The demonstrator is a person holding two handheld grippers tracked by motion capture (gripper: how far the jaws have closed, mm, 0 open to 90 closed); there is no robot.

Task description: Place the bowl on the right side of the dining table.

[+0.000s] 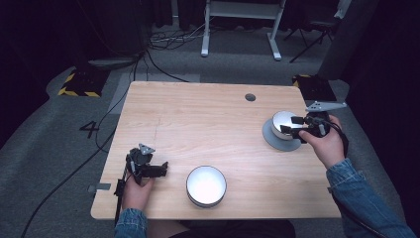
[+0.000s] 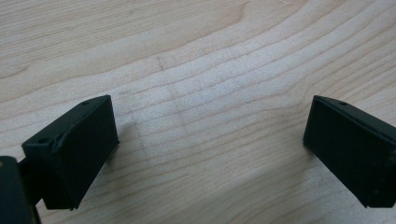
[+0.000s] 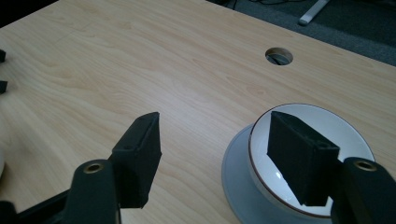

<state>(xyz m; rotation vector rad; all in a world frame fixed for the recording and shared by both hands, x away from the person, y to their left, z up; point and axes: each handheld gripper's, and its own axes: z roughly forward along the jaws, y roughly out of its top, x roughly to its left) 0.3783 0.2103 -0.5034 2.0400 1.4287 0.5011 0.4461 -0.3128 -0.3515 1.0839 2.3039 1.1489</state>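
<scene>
A small white bowl with a thin brown rim sits on a grey saucer at the right side of the wooden table. My right gripper hovers at that bowl with its jaws apart. In the right gripper view one jaw stands over the bowl's inside and the other over bare wood left of the saucer, pressing on nothing. My left gripper rests low near the front left of the table, open, with plain wood between its jaws.
A larger white bowl stands near the front edge at the middle. A round cable hole is in the table's far right part. Cables and a white desk frame lie on the floor beyond the table.
</scene>
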